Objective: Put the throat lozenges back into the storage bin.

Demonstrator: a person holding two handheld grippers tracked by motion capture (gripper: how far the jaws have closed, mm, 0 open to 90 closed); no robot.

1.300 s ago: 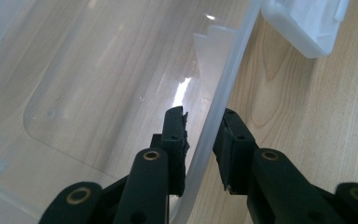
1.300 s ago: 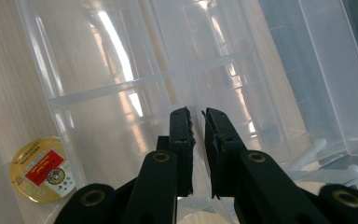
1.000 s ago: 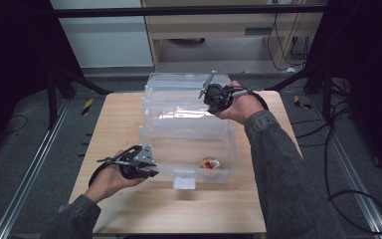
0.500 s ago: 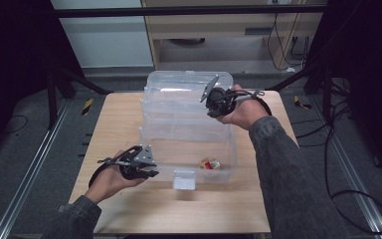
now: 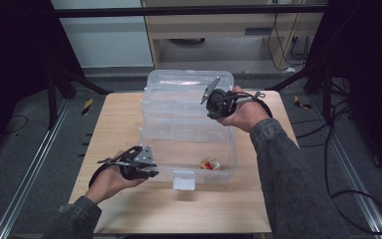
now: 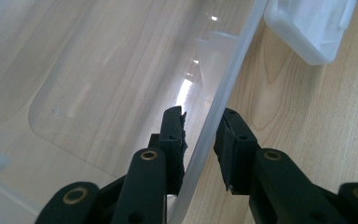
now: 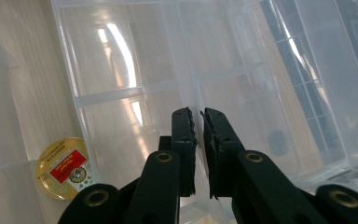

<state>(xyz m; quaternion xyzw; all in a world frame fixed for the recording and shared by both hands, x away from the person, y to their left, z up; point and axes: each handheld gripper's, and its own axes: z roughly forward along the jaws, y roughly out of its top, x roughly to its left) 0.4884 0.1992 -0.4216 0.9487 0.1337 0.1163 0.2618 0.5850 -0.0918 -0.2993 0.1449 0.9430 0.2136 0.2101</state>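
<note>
A clear plastic tiered box (image 5: 229,149) stands on the wooden table (image 5: 114,119). Its stepped upper trays (image 5: 179,87) are swung back toward the far side. A small round gold tin with a red label (image 5: 210,164) (image 7: 67,168) lies in the bottom compartment. My left gripper (image 5: 151,172) (image 6: 200,135) is shut on the box's near-left wall (image 6: 228,84), one jaw inside and one outside. My right gripper (image 5: 213,112) (image 7: 198,121) is shut on the thin clear wall of an upper tray (image 7: 186,70).
A white latch tab (image 5: 184,179) (image 6: 307,28) sticks out from the box's front wall. Bare wood lies left of and in front of the box. Dark frame legs, cables and grey floor surround the table.
My right gripper has shifted slightly with the tray wall in its jaws. The left gripper and the box base have stayed put.
</note>
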